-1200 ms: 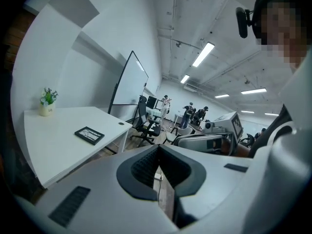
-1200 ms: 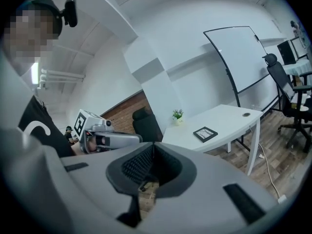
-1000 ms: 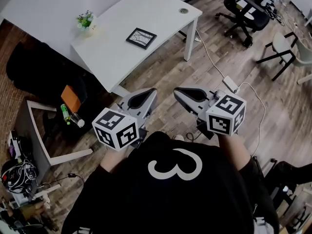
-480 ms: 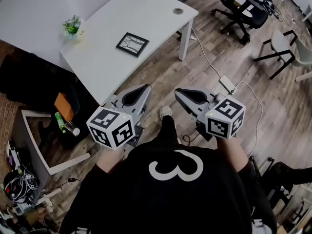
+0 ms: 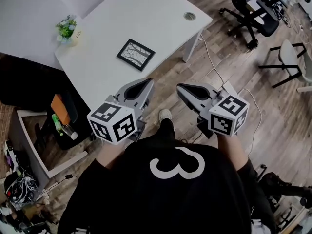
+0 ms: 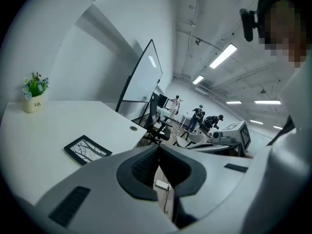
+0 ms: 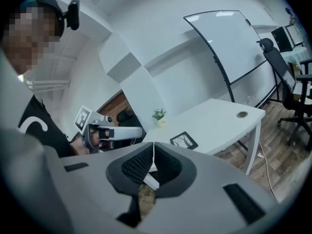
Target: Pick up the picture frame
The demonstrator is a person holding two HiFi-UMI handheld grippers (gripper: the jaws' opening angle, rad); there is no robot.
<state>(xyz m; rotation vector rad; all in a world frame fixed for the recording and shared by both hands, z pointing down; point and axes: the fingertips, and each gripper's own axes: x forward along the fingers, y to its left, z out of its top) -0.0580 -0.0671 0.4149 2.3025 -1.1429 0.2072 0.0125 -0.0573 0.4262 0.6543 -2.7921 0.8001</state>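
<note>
A black picture frame with a white branch print lies flat on the white desk. It also shows in the left gripper view as the frame and in the right gripper view as the frame. My left gripper hovers over the floor just short of the desk's near edge, shut with nothing in it. My right gripper hangs beside it, also shut and empty. Both jaw pairs meet at the tips in the left gripper and right gripper views.
A small potted plant stands at the desk's left end. A cable port sits near its right end. Office chairs stand at the upper right, a power strip and cable lie on the wooden floor, and cluttered shelving stands at the left.
The desk and frame have come closer and lower in the head view. Both grippers have advanced toward the desk's near edge, still shut.
</note>
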